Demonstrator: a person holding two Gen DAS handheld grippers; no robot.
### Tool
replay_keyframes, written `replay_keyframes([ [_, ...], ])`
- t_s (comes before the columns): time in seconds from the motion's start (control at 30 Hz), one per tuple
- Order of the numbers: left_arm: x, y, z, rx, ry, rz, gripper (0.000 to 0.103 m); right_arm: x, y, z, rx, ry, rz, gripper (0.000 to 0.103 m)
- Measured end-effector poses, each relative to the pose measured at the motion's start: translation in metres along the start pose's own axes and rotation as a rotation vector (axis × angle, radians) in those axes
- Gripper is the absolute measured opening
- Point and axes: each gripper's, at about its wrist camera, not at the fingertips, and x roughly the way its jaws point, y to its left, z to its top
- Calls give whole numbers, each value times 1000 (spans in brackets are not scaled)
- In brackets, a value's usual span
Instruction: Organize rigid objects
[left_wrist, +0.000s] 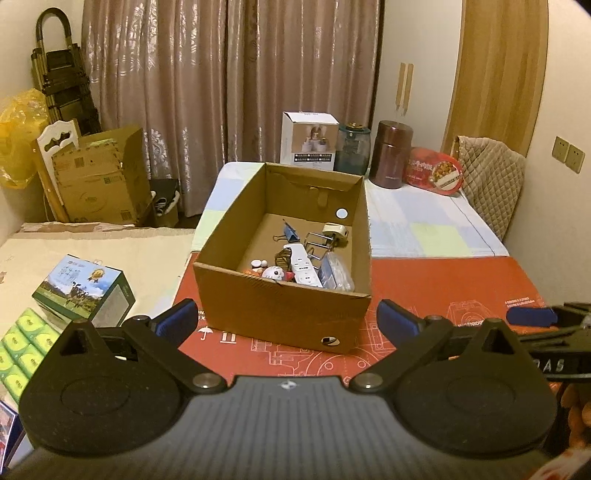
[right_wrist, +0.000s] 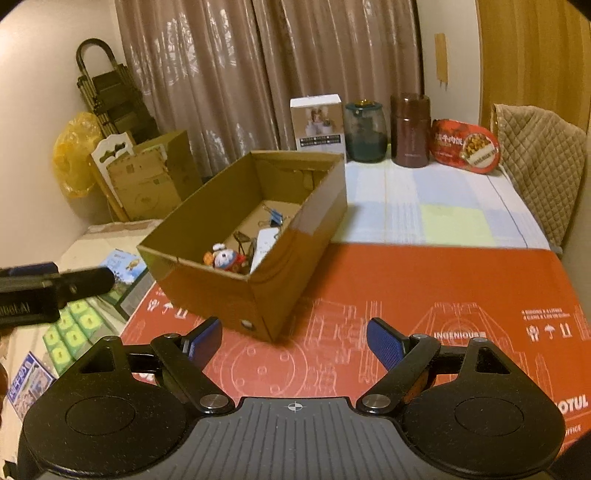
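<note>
1. My left gripper (left_wrist: 286, 320) is spread wide with nothing between its blue pads; it hangs just short of the cardboard box (left_wrist: 280, 306).
2. My right gripper (right_wrist: 294, 342) is also released and holds nothing, its pads apart over the red mat (right_wrist: 424, 288) near the box's front corner.
3. The box stands open on the counter, its front half on the red mat and its far end over the pale checked cloth (left_wrist: 424, 229).
4. Inside the box lie a white power strip (left_wrist: 304, 266), a blue binder clip (left_wrist: 291, 233), a roll of tape (left_wrist: 337, 232), a small round-headed toy figure (left_wrist: 274, 274) and a clear plastic packet (left_wrist: 337, 275), all crowded toward the right and near side.
5. At the counter's far end, against the curtain, stand a white carton (left_wrist: 308, 136), a dark green jar (left_wrist: 352, 147), a brown canister (left_wrist: 391, 153) and a red food tub (left_wrist: 434, 170) tilted on its edge.
6. To the left, off the mat, sit a milk carton box (left_wrist: 83, 291) and green tissue packs (left_wrist: 26, 339).
</note>
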Motion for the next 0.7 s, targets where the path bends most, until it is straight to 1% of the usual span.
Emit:
replay_keyframes([
  [0.17,-18,-1,-2,-8,-22,-2,101,-11,3,-7,5,-4,1,83],
  [0.23,-22,-2,-3,-6,-28,8,101,-15,6,-7,-2,-9,5,83],
  [0.4,-30,-4,-6,-14,-28,9,101,-24,13,-10,-20,-15,9,83],
  [0.7,-38,-6,-14,-7,-39,25,101,-28,18,-14,-32,-13,5,83],
])
